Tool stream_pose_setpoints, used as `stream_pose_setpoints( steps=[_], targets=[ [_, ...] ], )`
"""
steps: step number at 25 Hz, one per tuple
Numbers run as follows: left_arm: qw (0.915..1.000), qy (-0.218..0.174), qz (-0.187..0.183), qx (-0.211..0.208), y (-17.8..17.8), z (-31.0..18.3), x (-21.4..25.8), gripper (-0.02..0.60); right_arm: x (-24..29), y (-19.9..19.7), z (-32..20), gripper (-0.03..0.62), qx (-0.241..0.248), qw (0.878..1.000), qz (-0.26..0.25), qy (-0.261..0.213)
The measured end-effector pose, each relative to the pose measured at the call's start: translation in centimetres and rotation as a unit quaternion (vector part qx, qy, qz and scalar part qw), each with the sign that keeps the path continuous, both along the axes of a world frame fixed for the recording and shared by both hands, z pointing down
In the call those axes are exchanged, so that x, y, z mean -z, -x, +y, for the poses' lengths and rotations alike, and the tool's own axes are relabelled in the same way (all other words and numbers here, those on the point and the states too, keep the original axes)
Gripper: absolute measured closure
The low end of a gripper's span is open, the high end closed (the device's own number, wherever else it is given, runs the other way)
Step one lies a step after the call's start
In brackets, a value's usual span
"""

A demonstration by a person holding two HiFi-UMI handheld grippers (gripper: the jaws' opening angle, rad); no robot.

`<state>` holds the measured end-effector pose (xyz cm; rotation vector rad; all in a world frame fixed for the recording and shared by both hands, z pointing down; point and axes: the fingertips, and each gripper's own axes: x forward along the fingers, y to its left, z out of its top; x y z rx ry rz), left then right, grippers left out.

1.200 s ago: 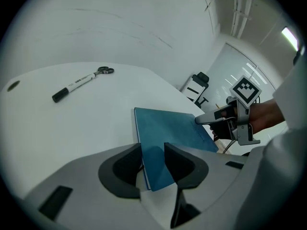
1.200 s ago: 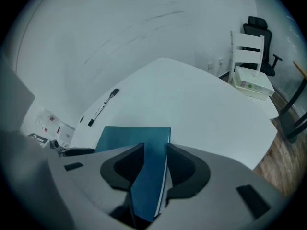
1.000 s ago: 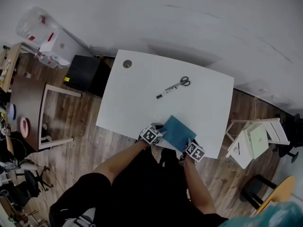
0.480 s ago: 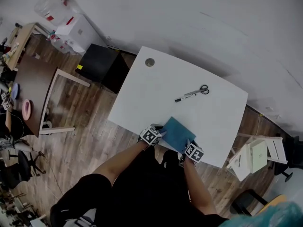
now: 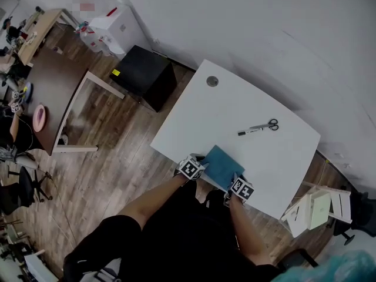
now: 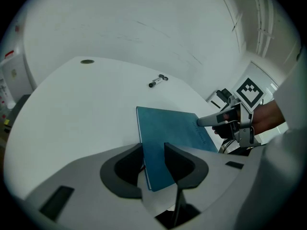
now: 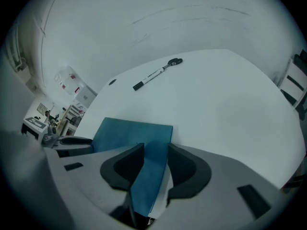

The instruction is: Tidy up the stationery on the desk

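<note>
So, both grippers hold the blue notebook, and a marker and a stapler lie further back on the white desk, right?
Not a stapler: scissors lie beside the marker on the white desk, as the head view shows. The left gripper and right gripper do hold the blue notebook.

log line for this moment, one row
left tongs: shut on teal notebook | right tongs: shut on teal notebook | notebook: over near edge of desk | marker, scissors: lying farther back on desk

Black short-sleeved top (image 5: 182, 237), black trousers (image 5: 100, 245)
</note>
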<state>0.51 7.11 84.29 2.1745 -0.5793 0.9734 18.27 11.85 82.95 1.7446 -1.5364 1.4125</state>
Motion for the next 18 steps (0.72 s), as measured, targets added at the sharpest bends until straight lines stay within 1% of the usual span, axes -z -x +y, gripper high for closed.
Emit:
stream_pose_setpoints(
  steps=[4, 8, 14, 18],
  targets=[
    [0.9999, 0.007, 0.006, 0.013, 2.4, -1.1, 0.0, 0.437, -0.3, 2.3, -1.6, 0.450, 0.020, 1.000, 0.006, 0.002],
    [0.9998, -0.001, 0.010, 0.017, 4.0, -1.5, 0.2, 0.439, -0.1, 3.6, -2.9, 0.450, 0.031, 0.999, 0.017, 0.007],
    [0.9993, 0.000, 0.009, 0.036, 7.0, -2.4, 0.3, 0.439, 0.1, 6.3, -5.2, 0.450, 0.035, 0.999, 0.026, 0.008],
    [0.9969, 0.012, 0.023, 0.074, 9.2, -3.4, 0.2, 0.437, 0.0, 8.6, -6.7, 0.450, 0.042, 0.999, 0.026, 0.005]
  ],
)
